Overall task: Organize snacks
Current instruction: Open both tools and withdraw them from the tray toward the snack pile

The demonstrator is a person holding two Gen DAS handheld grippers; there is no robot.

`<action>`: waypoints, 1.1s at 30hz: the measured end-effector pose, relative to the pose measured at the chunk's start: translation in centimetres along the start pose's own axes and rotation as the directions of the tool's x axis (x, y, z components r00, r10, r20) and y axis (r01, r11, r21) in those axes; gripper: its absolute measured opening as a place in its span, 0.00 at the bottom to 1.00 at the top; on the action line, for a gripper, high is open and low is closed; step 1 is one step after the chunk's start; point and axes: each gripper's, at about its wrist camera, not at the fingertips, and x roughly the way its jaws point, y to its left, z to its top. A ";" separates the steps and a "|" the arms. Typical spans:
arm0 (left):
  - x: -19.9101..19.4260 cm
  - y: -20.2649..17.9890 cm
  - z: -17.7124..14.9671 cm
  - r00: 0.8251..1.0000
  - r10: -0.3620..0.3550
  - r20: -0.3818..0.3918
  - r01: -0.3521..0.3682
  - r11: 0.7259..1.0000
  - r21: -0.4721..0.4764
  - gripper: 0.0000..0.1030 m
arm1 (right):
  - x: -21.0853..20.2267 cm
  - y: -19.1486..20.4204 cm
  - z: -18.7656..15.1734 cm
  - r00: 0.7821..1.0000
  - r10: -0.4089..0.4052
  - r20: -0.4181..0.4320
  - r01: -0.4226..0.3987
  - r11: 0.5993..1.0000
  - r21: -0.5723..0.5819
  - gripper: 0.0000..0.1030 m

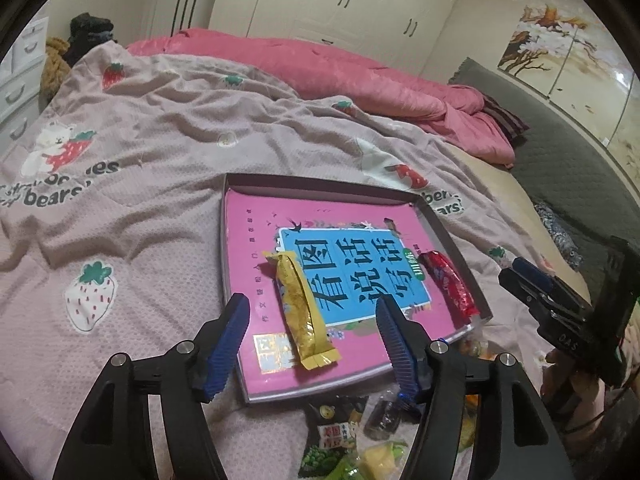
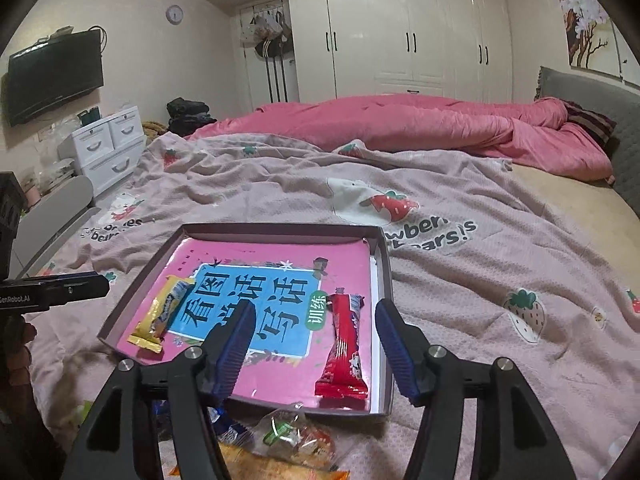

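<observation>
A shallow box tray (image 1: 452,236) (image 2: 382,272) lined with a pink book lies on the bed. A yellow snack bar (image 1: 302,312) (image 2: 162,314) lies at its left side, a red snack bar (image 1: 448,284) (image 2: 344,348) at its right side. My left gripper (image 1: 312,312) is open and empty, its jaws either side of the yellow bar's near end, above it. My right gripper (image 2: 314,318) is open and empty, hovering over the tray's near part, just left of the red bar. The right gripper also shows in the left wrist view (image 1: 516,272).
Several loose snack packets (image 1: 348,436) (image 2: 296,436) lie on the strawberry-print blanket (image 1: 140,184) just in front of the tray. A pink duvet (image 2: 420,124) lies at the back. White drawers (image 2: 108,148) stand left of the bed.
</observation>
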 end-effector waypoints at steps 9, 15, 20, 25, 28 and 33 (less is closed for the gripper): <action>-2.3 -1.3 -0.6 1.000 -0.005 0.023 0.004 0.999 0.042 0.68 | -2.3 0.1 -0.3 1.000 -0.012 0.020 0.012 1.000 0.012 0.65; -3.5 -2.1 -1.0 0.999 -0.016 0.035 0.015 0.998 0.054 0.68 | -4.1 0.2 -0.8 0.999 -0.014 0.037 0.013 1.000 0.012 0.65; -4.2 -2.8 -1.5 0.999 -0.027 0.033 0.024 0.997 0.075 0.69 | -5.2 0.6 -1.2 0.999 -0.009 0.042 0.009 1.000 0.005 0.70; -4.7 -3.6 -2.0 0.999 -0.037 0.025 0.035 0.994 0.105 0.69 | -5.8 1.1 -1.6 0.999 -0.006 0.033 0.006 1.000 -0.004 0.70; -4.8 -3.9 -2.5 0.999 -0.039 0.009 0.037 0.992 0.118 0.71 | -6.1 1.3 -1.9 1.000 -0.005 0.025 0.005 1.000 -0.005 0.71; -5.0 -3.9 -3.2 0.999 -0.048 -0.017 0.050 0.992 0.120 0.72 | -6.5 1.6 -2.3 1.000 -0.005 0.016 0.005 1.000 -0.011 0.73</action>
